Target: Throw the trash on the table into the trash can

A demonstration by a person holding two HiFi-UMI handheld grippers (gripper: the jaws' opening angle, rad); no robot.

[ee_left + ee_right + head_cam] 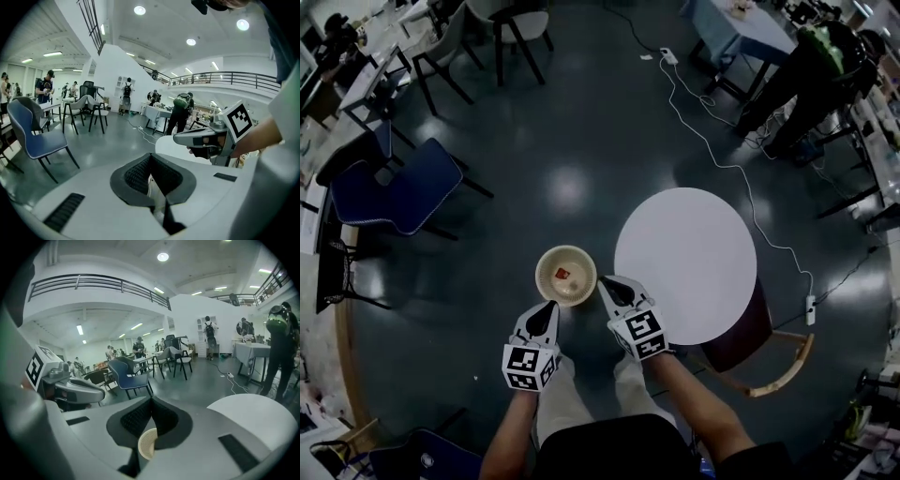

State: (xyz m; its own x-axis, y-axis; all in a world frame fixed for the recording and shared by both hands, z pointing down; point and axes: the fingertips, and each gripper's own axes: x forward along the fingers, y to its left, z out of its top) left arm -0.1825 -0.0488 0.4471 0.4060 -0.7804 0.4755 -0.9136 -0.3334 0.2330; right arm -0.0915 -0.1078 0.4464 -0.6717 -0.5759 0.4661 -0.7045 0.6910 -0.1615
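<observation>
Closest in, left hand-held gripper (549, 307): jaws pressed together, nothing clearly pinched, just a pale sliver in the gap under the pads, too thin to name. Next along, trash can (542, 281) on the dark floor, upright, mouth open to the ceiling, sitting between the two tips and just left of the table. Inside it, small orange-red scrap (563, 275) of trash, lying on the bottom; looks like the job's piece, already in. Right hand-held gripper (605, 281) after that: closed as well, empty, tip near the can's rim; touching or apart, impossible to call from above. Woven rim peeking up beneath its jaws in the right gripper view. Further right, round white table (684, 262), no scrap showing on its top from here. By the look of it, drop made, check pending. To finish cleanly: keep both tips off that light rim, no nudging, no tipping the can. Sweep the eye across the whole table top, far edge included. Open jaws only over a fresh piece.
</observation>
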